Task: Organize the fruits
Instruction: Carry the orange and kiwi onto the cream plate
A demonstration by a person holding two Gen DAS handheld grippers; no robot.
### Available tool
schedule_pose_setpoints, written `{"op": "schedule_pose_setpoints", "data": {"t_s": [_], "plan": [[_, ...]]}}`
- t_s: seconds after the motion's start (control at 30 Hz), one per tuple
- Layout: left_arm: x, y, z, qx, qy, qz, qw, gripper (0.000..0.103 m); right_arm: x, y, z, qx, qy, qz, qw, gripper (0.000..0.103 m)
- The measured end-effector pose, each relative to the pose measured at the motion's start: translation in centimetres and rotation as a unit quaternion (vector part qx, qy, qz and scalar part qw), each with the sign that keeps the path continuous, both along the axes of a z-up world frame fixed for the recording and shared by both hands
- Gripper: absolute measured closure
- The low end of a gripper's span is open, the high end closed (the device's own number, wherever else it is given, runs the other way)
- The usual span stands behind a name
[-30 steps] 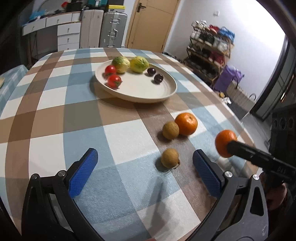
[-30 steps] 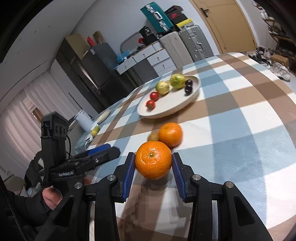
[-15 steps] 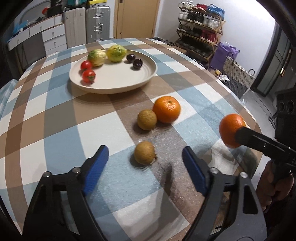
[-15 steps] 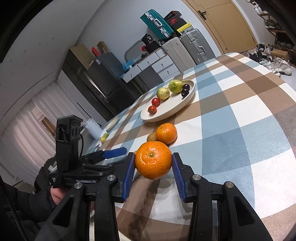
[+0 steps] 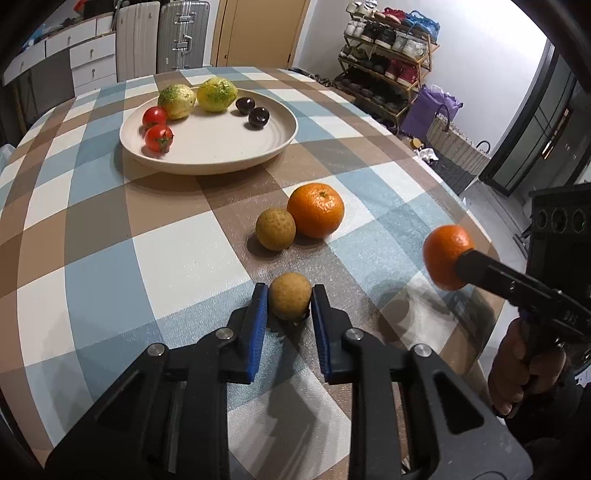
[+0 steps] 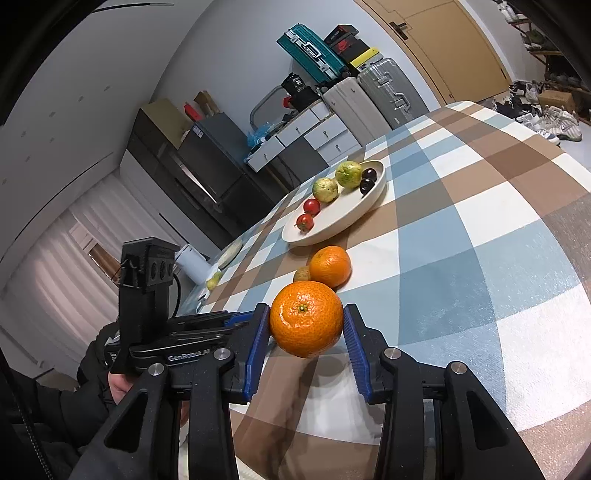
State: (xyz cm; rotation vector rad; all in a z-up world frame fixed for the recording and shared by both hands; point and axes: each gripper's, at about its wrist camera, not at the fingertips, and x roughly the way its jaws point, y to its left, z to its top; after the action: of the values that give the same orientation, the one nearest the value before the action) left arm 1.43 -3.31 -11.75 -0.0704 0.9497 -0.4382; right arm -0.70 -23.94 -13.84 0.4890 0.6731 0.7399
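Left gripper (image 5: 289, 301): blue ribbed pads closed against both sides of a small round tan longan (image 5: 289, 301), rough-skinned, resting on the tablecloth.
Right gripper (image 6: 306, 325): blue ribbed pads clamped on a dimpled, glossy mandarin (image 6: 306, 324), held above the table edge.
Tablecloth (image 5: 110, 236): checked blue, brown and white, finely grained.
Loose fruit: second longan (image 5: 275, 229) touching a second mandarin (image 5: 316, 210), beyond the held longan, between it and the plate.
Plate (image 5: 207, 162): round, cream, shallow, ridged; two red tomatoes (image 5: 159, 138), two yellow-green bumpy fruits (image 5: 216, 94), two dark plums (image 5: 258, 117), grouped in pairs.
Background: suitcases (image 5: 183, 35), shoe rack (image 5: 388, 40).
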Motion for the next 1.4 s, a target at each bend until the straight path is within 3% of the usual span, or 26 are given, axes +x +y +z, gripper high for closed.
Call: {"op": "schedule_pose_setpoints", "data": {"t_s": [0.33, 0.63, 0.9, 1.07, 1.4], "plan": [[0.7, 1.9, 2.5, -0.025, -0.034, 0.014, 0.9990, 0.082, 0.2, 0.4, 0.4, -0.013, -0.001, -0.002, 1.000, 0.062], [4.7, 4.3, 4.6, -0.041, -0.059, 0.031, 0.9970, 0.082, 3.0, 2.0, 2.8, -0.046, -0.013, 0.004, 0.999, 0.062], [10.4, 4.2, 7.1, -0.039, -0.092, 0.032, 0.9945, 0.082, 8.7, 4.0, 6.5, -0.065, -0.039, 0.014, 0.997, 0.062], [14.0, 3.9, 7.1, -0.036, -0.089, 0.039, 0.9946, 0.082, 12.8, 5.7, 7.9, -0.087, -0.046, 0.018, 0.995, 0.062], [20.0, 3.6, 5.9, -0.027, -0.073, 0.044, 0.9960, 0.082, 20.7, 8.4, 7.2, -0.117, -0.013, 0.011, 0.993, 0.062]]}}
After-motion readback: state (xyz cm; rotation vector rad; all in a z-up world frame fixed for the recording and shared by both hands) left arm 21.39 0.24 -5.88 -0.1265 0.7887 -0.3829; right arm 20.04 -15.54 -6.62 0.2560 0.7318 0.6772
